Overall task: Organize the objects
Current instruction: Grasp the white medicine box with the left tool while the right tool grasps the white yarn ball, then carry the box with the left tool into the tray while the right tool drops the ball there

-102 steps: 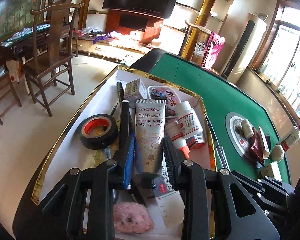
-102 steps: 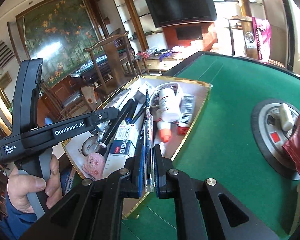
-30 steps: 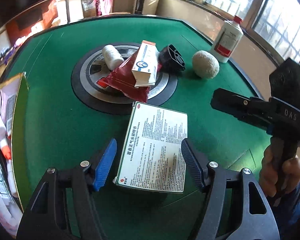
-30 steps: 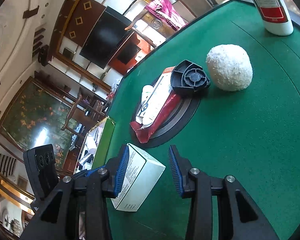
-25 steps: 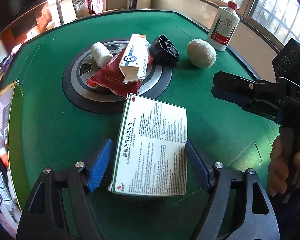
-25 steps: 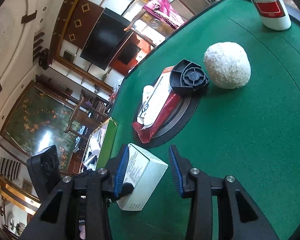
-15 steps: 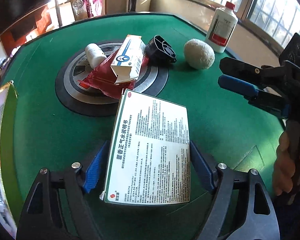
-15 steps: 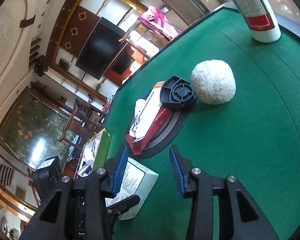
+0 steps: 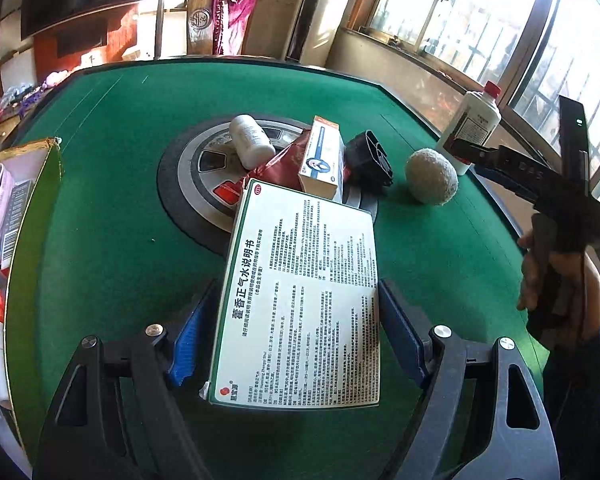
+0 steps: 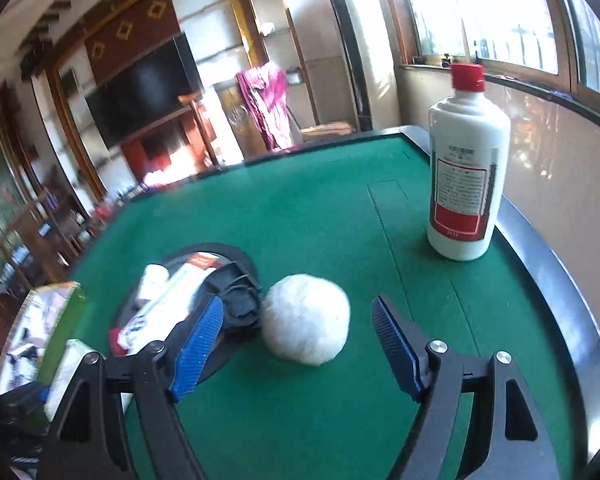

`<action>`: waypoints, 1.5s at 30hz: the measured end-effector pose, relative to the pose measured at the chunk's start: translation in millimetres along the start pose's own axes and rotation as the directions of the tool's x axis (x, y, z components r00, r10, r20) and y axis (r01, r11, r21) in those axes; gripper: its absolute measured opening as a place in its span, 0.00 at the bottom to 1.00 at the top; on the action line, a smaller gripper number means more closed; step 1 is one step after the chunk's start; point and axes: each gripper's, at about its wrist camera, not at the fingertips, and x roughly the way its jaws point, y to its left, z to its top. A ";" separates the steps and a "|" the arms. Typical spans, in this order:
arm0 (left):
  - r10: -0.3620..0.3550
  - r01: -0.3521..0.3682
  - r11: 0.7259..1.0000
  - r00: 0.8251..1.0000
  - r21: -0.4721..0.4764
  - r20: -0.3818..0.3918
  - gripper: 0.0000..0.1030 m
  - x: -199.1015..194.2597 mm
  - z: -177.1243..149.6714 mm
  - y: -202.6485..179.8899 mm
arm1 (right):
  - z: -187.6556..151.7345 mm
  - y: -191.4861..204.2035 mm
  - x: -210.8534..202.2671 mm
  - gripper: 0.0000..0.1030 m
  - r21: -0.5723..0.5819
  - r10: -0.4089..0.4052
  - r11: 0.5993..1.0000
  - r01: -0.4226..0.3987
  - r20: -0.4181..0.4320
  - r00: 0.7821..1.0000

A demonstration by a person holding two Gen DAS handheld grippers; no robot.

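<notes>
Spreading wide under both jaws: green table (image 9: 100, 240), with a round dark hub (image 9: 188, 184) ahead of the left gripper (image 9: 296, 328). Holding a white box (image 9: 300, 300) printed with Chinese text, pinched flat between the blue pads (image 9: 186, 340) of the left jaws, far end tilted up toward the hub. Piled on the hub just beyond the box: a red pouch (image 9: 276, 166), a smaller blue-and-white carton (image 9: 320, 160) leaning on it, a white vial (image 9: 250, 142) lying on its side, and a black plastic part (image 9: 366, 162) at the right edge. Sitting left of the left jaws, a gold-edged tray (image 9: 40, 184) with bottles and packets inside. Standing far ahead and to the right of the right gripper (image 10: 296, 344), near the table rim, a white bottle (image 10: 466, 184) with red cap. Resting on the felt just ahead of the right jaws, nearer the left pad, a white fluffy ball (image 10: 306, 318), touching neither pad. Spread wide apart and holding nothing, the right jaws. Gripped from below by a hand (image 9: 540, 276), the right gripper as seen from the left wrist.
</notes>
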 end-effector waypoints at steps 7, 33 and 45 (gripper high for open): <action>0.011 -0.011 1.000 1.000 -0.010 -0.019 0.77 5.7 -0.6 5.8 | -5.8 7.6 59.0 0.58 -0.091 -0.097 0.992 0.087 -0.112 0.989; 0.283 -0.291 0.957 0.923 -0.006 0.260 0.77 -33.6 -3.4 4.3 | -44.6 114.1 -30.3 0.54 -0.224 0.299 0.932 -0.285 0.030 0.954; 0.388 -0.404 0.914 0.851 -0.031 0.353 0.77 -75.7 -21.7 1.0 | -55.0 131.6 -53.7 0.54 -0.223 0.349 0.918 -0.327 0.066 0.935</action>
